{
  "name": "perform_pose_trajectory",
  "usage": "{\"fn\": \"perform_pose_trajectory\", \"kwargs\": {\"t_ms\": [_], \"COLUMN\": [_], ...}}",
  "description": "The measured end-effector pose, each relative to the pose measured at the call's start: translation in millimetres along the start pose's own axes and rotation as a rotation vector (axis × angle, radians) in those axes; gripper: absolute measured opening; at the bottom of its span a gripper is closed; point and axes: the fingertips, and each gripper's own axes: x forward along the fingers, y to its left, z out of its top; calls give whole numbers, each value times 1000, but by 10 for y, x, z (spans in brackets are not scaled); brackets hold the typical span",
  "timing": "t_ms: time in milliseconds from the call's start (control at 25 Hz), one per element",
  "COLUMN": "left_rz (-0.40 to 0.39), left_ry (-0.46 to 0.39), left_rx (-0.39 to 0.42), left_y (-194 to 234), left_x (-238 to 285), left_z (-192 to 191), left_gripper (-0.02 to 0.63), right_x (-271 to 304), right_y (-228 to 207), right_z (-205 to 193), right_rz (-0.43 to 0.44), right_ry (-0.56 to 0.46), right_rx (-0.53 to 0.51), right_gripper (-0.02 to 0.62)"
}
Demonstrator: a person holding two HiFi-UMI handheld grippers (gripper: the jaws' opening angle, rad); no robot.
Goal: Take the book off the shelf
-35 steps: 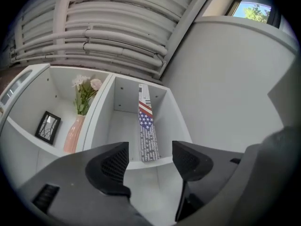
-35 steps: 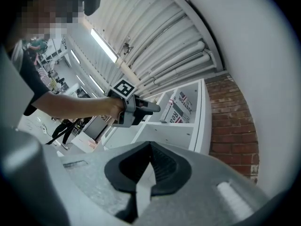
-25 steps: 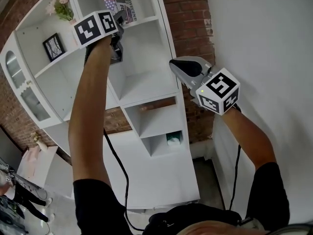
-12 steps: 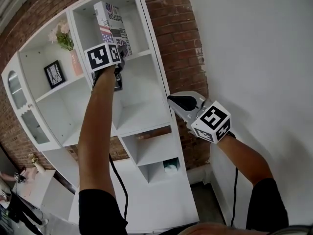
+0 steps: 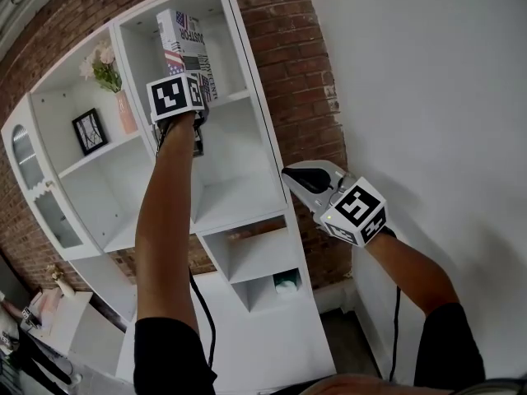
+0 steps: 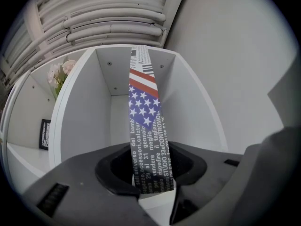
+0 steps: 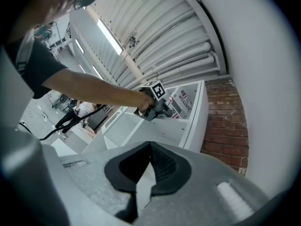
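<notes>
The book point(image 5: 188, 52) stands upright in the top right cubby of the white shelf unit point(image 5: 247, 97); its spine carries a stars-and-stripes print and lines of text point(image 6: 146, 126). My left gripper point(image 5: 198, 115) is raised to the book's lower end. Its jaws are closing, and in the left gripper view point(image 6: 155, 192) both pads touch the sides of the spine. My right gripper point(image 5: 290, 174) hangs lower, in front of the shelf's right edge and away from the book. It is shut with nothing in it point(image 7: 141, 187).
A pink vase of flowers point(image 5: 111, 76) and a small picture frame point(image 5: 89, 130) stand in the cubbies to the left. A brick wall point(image 5: 288, 48) lies behind the shelf and a white wall point(image 5: 428, 97) to the right. A small teal thing point(image 5: 286, 284) sits in a low cubby.
The view has tilted up, so the whole book now shows. The left gripper has stayed at the book's lower end. The right gripper has dropped lower in the view.
</notes>
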Motion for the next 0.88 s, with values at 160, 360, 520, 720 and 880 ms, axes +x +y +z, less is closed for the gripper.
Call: {"fn": "perform_pose_trajectory", "kwargs": {"t_ms": [160,360,520,720,880], "left_rz": [-7,-11,-28,-77,-112], "left_ry": [-39,-104,-146,-208,-280], "left_rx": [-8,-30,-37,-55,-56], "left_y": [-16,36,89,96,78], "left_x": [-32,-135,-274,-568,-885], "left_z": [38,123,190,269,367], "left_gripper": [160,157,155,155,155], "right_x": [-40,-41,-6,41,69], "right_y": [-19,9,68,168,241], "right_z": [-24,-29,-27,15,39], "right_rz": [-11,-15,-13,-3,-3], "right_ry": [8,17,20,3,-15], "right_rx": [-1,-1,5,23,47], "right_gripper": [2,2,2,2,2]}}
